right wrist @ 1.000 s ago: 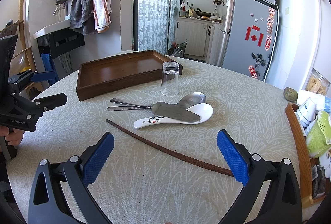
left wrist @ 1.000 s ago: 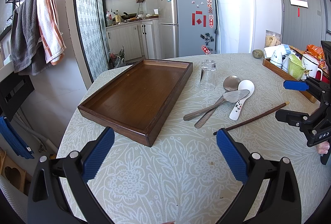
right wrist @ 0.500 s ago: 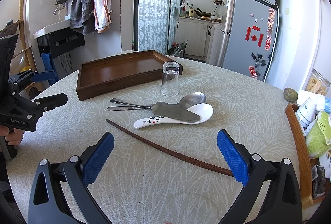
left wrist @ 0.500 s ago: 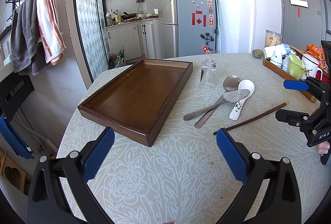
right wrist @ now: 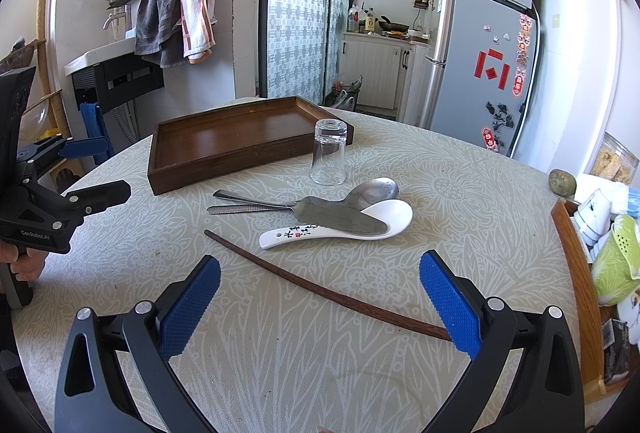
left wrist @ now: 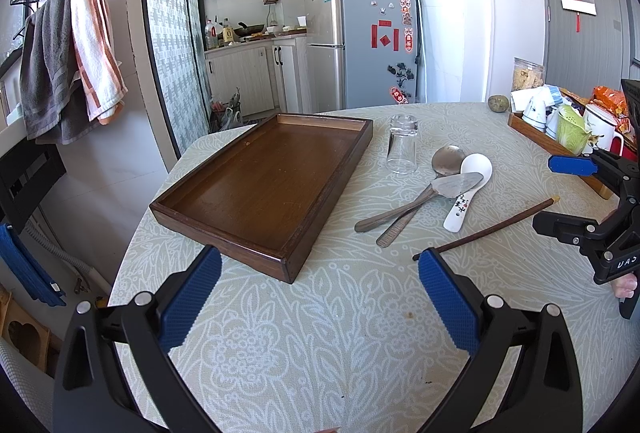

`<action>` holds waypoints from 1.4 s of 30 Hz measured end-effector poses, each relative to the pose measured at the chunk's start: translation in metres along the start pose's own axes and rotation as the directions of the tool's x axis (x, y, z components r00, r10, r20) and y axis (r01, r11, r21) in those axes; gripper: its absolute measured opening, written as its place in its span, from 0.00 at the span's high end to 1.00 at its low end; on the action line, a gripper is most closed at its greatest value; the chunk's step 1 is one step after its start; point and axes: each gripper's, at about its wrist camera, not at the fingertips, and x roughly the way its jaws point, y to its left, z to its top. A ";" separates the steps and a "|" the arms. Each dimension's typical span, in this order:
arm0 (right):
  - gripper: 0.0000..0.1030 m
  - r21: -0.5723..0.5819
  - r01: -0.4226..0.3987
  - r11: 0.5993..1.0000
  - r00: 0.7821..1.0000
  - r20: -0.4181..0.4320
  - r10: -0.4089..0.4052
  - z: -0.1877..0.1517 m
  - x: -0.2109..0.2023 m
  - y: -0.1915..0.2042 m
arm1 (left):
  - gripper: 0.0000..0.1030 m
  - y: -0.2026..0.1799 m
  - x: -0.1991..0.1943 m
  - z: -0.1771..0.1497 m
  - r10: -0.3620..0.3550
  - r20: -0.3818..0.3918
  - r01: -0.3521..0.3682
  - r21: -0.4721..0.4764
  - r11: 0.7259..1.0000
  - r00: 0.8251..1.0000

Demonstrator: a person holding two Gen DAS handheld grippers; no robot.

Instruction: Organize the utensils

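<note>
An empty brown wooden tray [left wrist: 264,185] [right wrist: 224,141] lies on the round table. Right of it lie a metal spoon [left wrist: 416,197] [right wrist: 372,189], a metal server [left wrist: 444,189] [right wrist: 336,215] resting on a white ceramic spoon [left wrist: 468,189] [right wrist: 344,229], and one dark wooden chopstick [left wrist: 488,229] [right wrist: 320,285]. An upturned glass [left wrist: 402,149] [right wrist: 329,153] stands beside the tray. My left gripper [left wrist: 320,297] [right wrist: 92,169] is open and empty near the tray's front corner. My right gripper [right wrist: 320,297] [left wrist: 556,193] is open and empty, just above the chopstick.
A second wooden tray [left wrist: 532,133] [right wrist: 576,261] with cups and a green strainer sits at the table's right edge. A small stone [left wrist: 498,103] [right wrist: 562,182] lies near it. The table has a patterned pale green cloth [left wrist: 340,345].
</note>
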 end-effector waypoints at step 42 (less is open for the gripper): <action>0.03 -0.011 -0.119 0.993 0.991 -0.063 0.118 0.017 -0.010 -0.004 | 0.02 -0.011 -0.002 0.026 -0.040 -0.047 0.047 0.159 0.986 0.998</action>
